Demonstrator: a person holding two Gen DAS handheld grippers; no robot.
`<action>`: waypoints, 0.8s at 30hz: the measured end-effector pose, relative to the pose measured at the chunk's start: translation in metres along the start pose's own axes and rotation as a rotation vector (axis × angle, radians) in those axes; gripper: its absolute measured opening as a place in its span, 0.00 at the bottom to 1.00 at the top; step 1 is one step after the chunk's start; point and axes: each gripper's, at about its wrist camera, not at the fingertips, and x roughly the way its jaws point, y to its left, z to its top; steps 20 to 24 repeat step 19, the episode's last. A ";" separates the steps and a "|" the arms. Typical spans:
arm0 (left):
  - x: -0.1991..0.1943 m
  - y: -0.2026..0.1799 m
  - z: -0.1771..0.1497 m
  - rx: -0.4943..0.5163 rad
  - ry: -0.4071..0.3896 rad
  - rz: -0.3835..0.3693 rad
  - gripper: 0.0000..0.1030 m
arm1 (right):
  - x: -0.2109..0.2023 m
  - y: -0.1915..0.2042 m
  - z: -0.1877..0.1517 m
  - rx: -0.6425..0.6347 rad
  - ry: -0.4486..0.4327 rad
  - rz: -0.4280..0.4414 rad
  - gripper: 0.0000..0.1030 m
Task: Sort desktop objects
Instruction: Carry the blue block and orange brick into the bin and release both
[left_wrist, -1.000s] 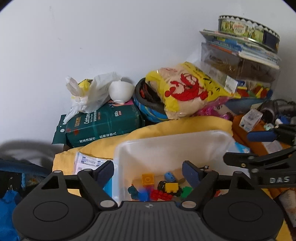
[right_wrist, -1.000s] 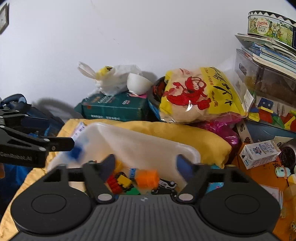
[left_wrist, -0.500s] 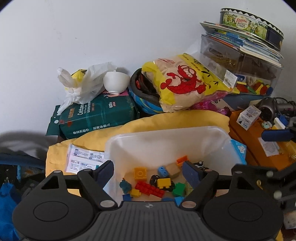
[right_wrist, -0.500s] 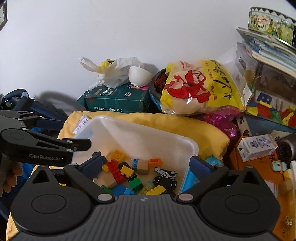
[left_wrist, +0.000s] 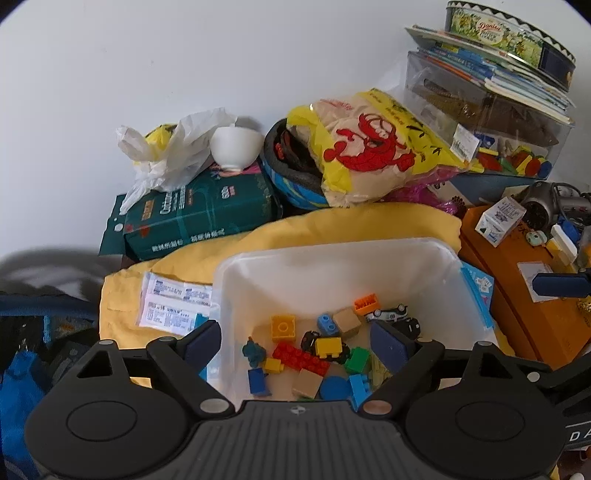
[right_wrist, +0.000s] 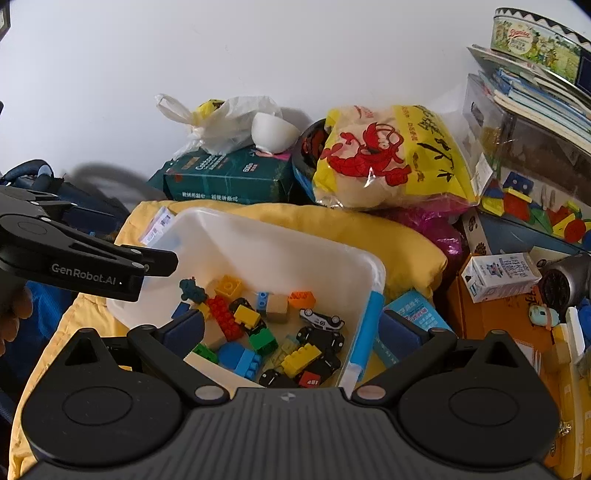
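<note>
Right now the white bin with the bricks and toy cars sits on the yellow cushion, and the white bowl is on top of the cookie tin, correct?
Not quite. The white bowl rests on the green tissue pack, as the left wrist view shows. The white bin is on the yellow cushion.

Left wrist view: looks forward and down, close over white bin (left_wrist: 406, 258) from its near-left side. Right wrist view: same tilt, close over near-right corner. Shared: bin (right_wrist: 295, 243), yellow cloth (left_wrist: 332, 229), clutter along white wall (right_wrist: 295, 55).
</note>
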 end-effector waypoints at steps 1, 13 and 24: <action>0.001 0.000 0.000 0.002 0.008 0.004 0.87 | 0.002 0.001 0.001 -0.004 0.011 -0.004 1.00; 0.014 0.006 -0.007 0.009 0.042 0.038 0.87 | 0.017 0.008 0.010 -0.016 0.086 -0.042 1.00; 0.017 0.010 -0.010 -0.022 0.052 0.023 0.88 | 0.024 0.011 0.007 -0.029 0.102 -0.044 1.00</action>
